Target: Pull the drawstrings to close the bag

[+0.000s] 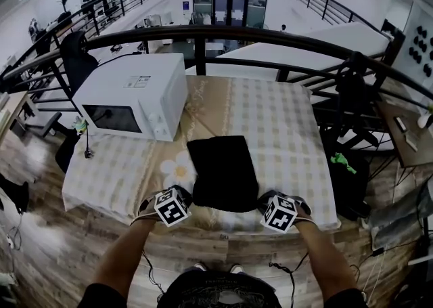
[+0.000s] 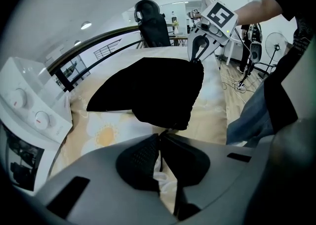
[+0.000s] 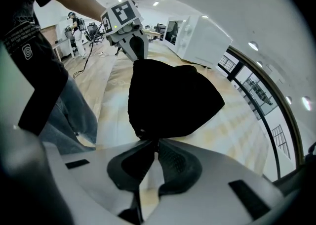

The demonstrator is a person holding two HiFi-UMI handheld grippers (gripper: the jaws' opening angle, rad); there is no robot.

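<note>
At the table's (image 1: pixel 291 124) near edge, our left gripper (image 2: pixel 159 139) and right gripper (image 3: pixel 154 143) each pinch a drawstring (image 2: pixel 160 154) at the black bag's (image 1: pixel 223 172) near corners (placed to pull it shut).

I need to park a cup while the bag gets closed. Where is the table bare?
Widest bare patch: right of the black bag, out to the right edge of the table. Also behind the bag, beside the microwave. Crowded: the front edge, where the left gripper and right gripper pinch the bag's drawstrings.
</note>
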